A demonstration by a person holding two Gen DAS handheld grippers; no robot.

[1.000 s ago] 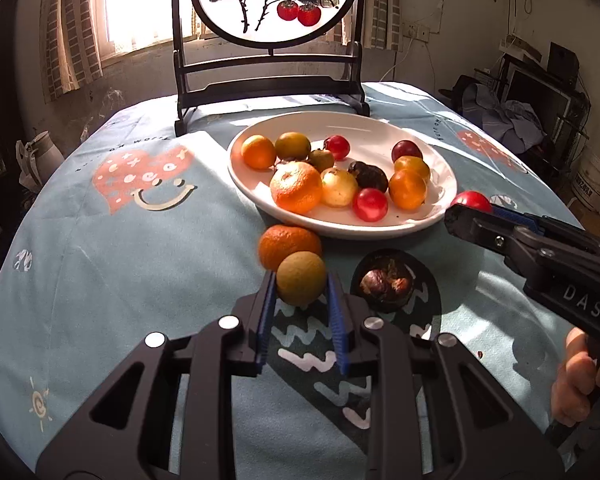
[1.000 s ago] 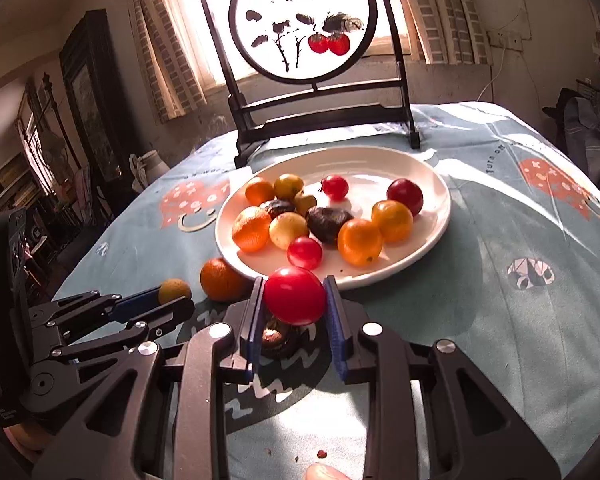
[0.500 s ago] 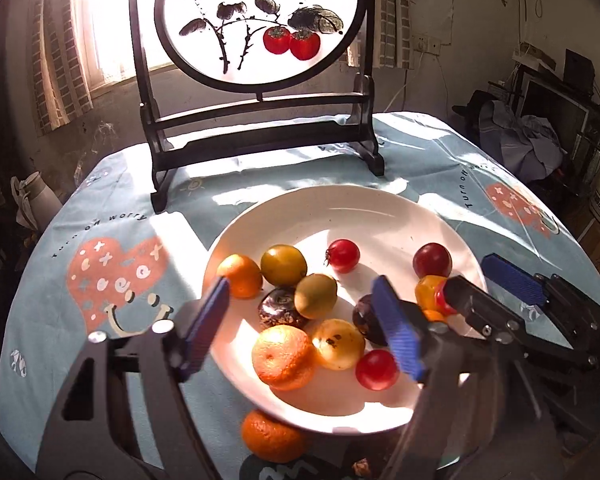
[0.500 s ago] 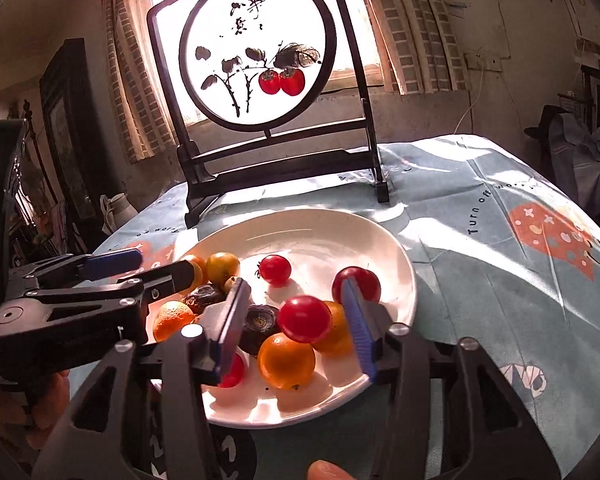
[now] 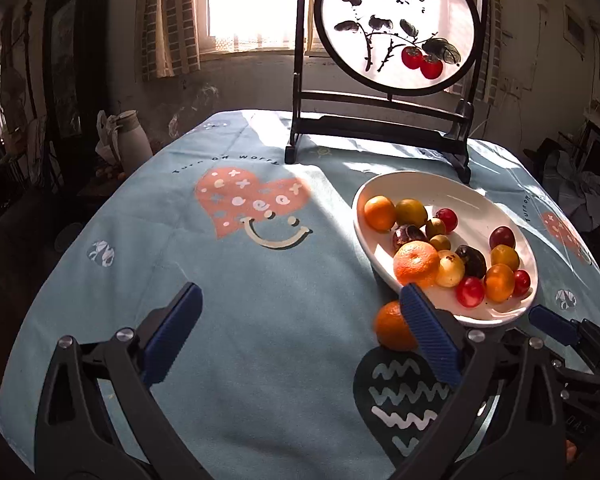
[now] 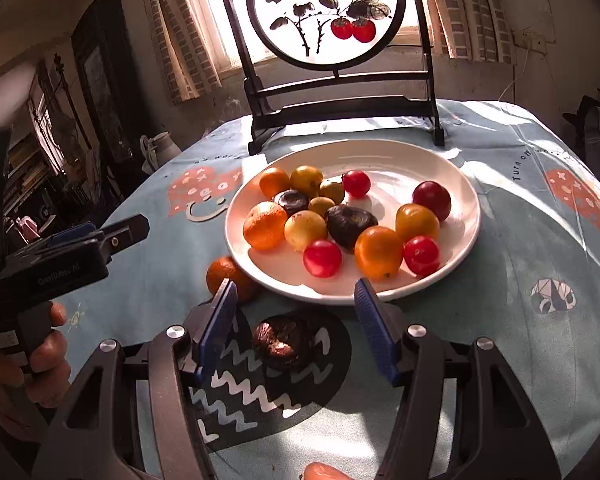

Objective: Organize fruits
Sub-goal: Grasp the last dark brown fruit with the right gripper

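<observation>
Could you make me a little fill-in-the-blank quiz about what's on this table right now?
1. Most of the fruit lies on a white ____.
2. Off the plate, an orange fruit and a dark wrinkled fruit sit on the ____.
3. Nothing is between the right gripper fingers; its jaws are ____.
4. The painted screen behind the plate shows two ____ fruits.

Missing words: plate; tablecloth; open; red

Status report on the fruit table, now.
Left gripper and right gripper open, empty. Orange and dark fruit off the plate. Nothing blocking.
</observation>
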